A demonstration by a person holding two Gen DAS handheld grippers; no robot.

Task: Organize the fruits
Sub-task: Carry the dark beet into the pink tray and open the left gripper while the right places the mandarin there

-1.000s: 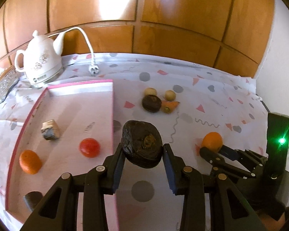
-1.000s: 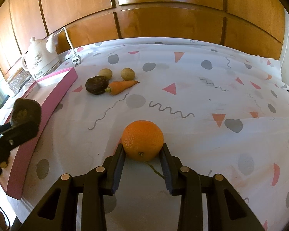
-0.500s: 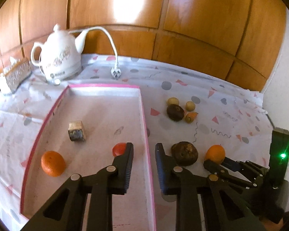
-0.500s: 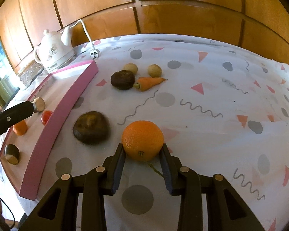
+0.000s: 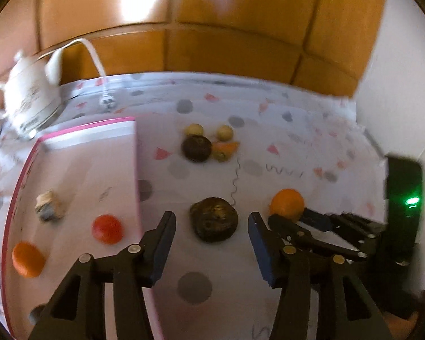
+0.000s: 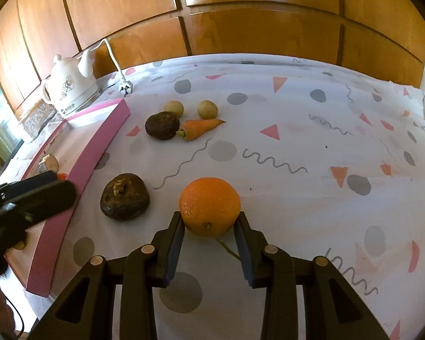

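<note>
Left tongs (image 5: pixel 209 221): jaws opening, nothing between the pads; released.
Dark fruit (image 5: pixel 214 218): lies on the patterned cloth (image 5: pixel 269 130) just ahead of the left tips, in line with the gap, clear of both blue pads.
Right tongs (image 6: pixel 209 226): clenched on the orange (image 6: pixel 209 206); both pads press its sides, stem end facing the camera.
Orange vs. left tongs: just past the left tongs' right finger, in the right tongs' tips (image 5: pixel 290 221).
Pink tray (image 5: pixel 136 155): to the left of the left tongs; its near wall runs under the left finger.
Tray contents: tomato (image 5: pixel 107 228), a second orange fruit (image 5: pixel 28 259), a pale and grey chunk (image 5: pixel 48 206), a dark piece (image 5: pixel 36 313) at the bottom edge, possibly another fruit; too blurred to name.
Far cluster: ahead of both tongs, well apart; second dark fruit (image 6: pixel 162 125), carrot (image 6: pixel 201 128), two pale round fruits (image 6: pixel 174 108).
Left view only: the tray floor and what lies in it, a green light (image 5: pixel 412 200) on the right rig.
Right view only: sharp look at the dark fruit's torn, pale top (image 6: pixel 124 197), the left tongs from the side beside the tray wall, a glass block (image 6: pixel 38 116) near the white kettle (image 6: pixel 70 89).
</note>
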